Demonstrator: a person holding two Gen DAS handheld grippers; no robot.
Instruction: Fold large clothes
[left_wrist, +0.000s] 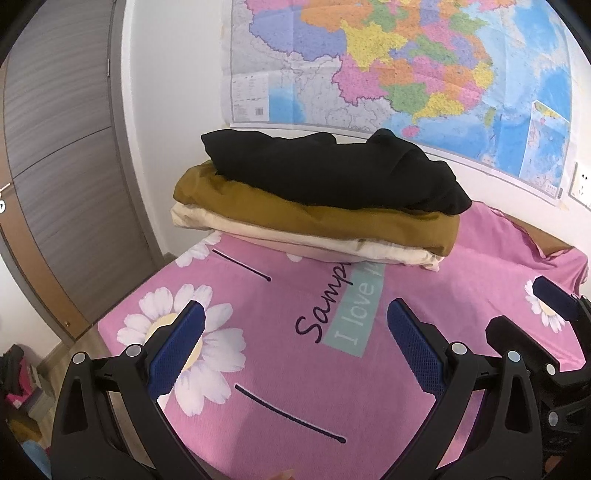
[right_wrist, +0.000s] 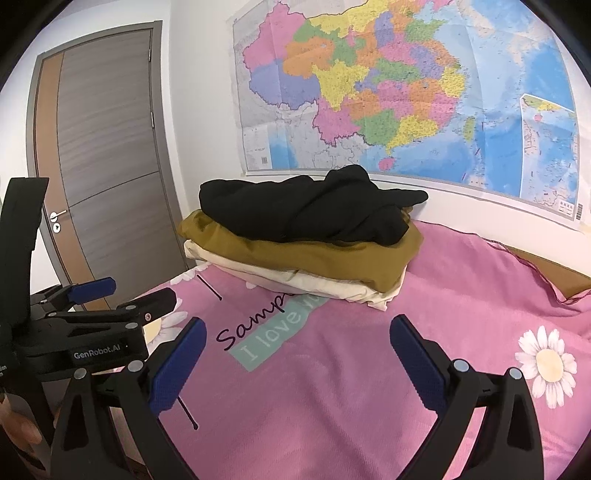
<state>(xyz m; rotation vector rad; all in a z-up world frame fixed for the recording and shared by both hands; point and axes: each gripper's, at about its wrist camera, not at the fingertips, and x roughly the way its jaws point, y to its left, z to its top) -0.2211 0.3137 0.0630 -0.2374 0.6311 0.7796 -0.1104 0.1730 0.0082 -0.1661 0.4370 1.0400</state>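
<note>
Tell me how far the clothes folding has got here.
Done: three garments sit stacked on the pink bedsheet, black garment over mustard one over cream one. In hand: nothing; left gripper and right gripper hover open. Left: no unfolded clothes in view, though the black one looks loosely folded.

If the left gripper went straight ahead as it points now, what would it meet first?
Probably the pink bedsheet just short of the clothes stack; the open left gripper angles downward, though depth is unclear.

Pink bedsheet (left_wrist: 461, 280) is looking like matt woven cloth; black garment (left_wrist: 332, 170) matt, soft; gripper pads (left_wrist: 177, 354) showing rough dimpled rubber w/ matt plastic arms; door (right_wrist: 107, 147) wood-grain.
</note>
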